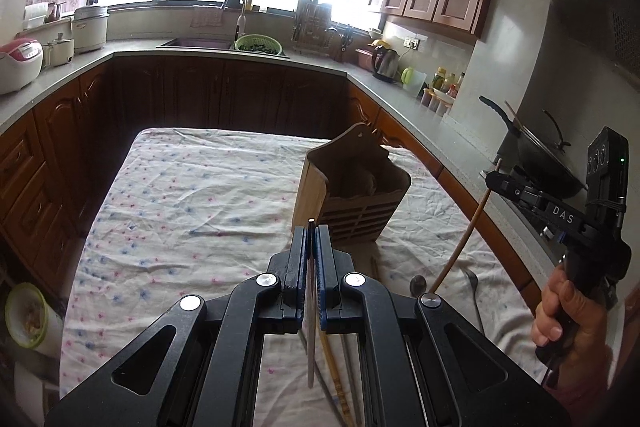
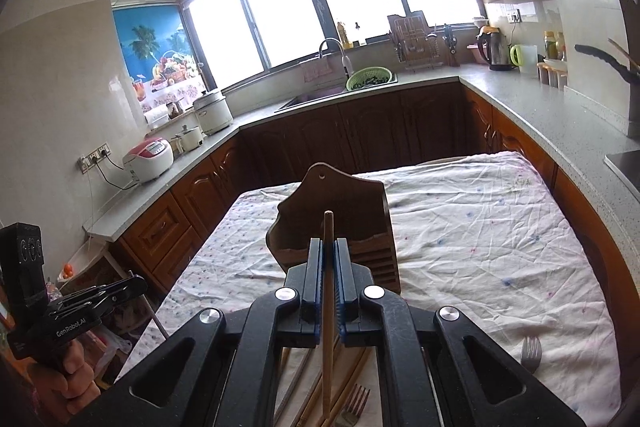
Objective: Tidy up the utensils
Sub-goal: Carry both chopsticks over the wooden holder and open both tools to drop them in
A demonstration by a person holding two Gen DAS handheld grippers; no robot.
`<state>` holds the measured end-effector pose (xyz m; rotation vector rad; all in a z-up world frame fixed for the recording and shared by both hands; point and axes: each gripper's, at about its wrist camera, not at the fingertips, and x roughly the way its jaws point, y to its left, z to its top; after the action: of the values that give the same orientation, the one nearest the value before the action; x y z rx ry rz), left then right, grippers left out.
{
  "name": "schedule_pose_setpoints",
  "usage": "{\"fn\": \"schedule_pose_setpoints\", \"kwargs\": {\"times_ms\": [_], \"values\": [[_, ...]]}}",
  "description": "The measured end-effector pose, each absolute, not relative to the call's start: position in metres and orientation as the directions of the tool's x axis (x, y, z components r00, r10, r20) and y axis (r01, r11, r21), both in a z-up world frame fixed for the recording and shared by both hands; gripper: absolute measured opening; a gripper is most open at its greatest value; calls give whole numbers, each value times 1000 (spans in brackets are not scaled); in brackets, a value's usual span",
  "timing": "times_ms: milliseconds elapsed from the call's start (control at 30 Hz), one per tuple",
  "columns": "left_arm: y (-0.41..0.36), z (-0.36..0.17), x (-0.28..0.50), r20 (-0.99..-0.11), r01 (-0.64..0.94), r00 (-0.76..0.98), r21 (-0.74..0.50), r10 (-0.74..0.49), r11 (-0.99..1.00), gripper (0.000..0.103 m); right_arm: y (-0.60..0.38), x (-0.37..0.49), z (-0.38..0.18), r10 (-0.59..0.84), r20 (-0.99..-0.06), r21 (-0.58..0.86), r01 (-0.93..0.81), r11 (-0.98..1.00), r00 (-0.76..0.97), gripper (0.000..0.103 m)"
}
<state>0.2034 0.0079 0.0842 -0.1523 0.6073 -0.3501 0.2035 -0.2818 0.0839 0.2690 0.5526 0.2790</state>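
Observation:
A wooden utensil holder [image 1: 352,193] stands upright on the cloth-covered table [image 1: 192,187]; it also shows in the right wrist view [image 2: 340,223]. My left gripper [image 1: 311,233] is shut on a metal chopstick [image 1: 310,339], raised in front of the holder. My right gripper [image 2: 328,247] is shut on a wooden chopstick [image 2: 328,307], raised near the holder; from the left wrist view it [image 1: 494,177] is at the right, with the chopstick [image 1: 464,239] hanging down. Loose chopsticks [image 2: 352,379], forks [image 2: 354,405] and a spoon [image 1: 418,285] lie on the cloth below.
Another fork [image 2: 531,349] lies at the table's right. Kitchen counters [image 1: 424,107] ring the table, with a sink [image 1: 196,43], a green colander [image 1: 258,45], a kettle [image 1: 386,63], rice cookers [image 1: 18,65] and a wok [image 1: 540,155] on the stove.

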Motion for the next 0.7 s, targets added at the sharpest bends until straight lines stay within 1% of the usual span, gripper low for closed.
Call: {"fn": "schedule_pose_setpoints", "kwargs": {"times_ms": [167, 367, 567, 700], "values": [[6, 101, 213, -487, 278, 792, -249, -368, 928, 3, -291, 208, 98, 309, -428, 326, -174, 929, 849, 5], [1, 129, 228, -415, 285, 830, -256, -371, 924, 3, -304, 223, 117, 296, -366, 352, -163, 921, 882, 5], [-8, 160, 248, -333, 291, 866, -271, -373, 918, 3, -314, 239, 138, 274, -289, 380, -153, 912, 917, 5], [-12, 175, 269, -301, 275, 883, -288, -359, 917, 3, -324, 252, 150, 248, -235, 397, -140, 907, 940, 5]]}}
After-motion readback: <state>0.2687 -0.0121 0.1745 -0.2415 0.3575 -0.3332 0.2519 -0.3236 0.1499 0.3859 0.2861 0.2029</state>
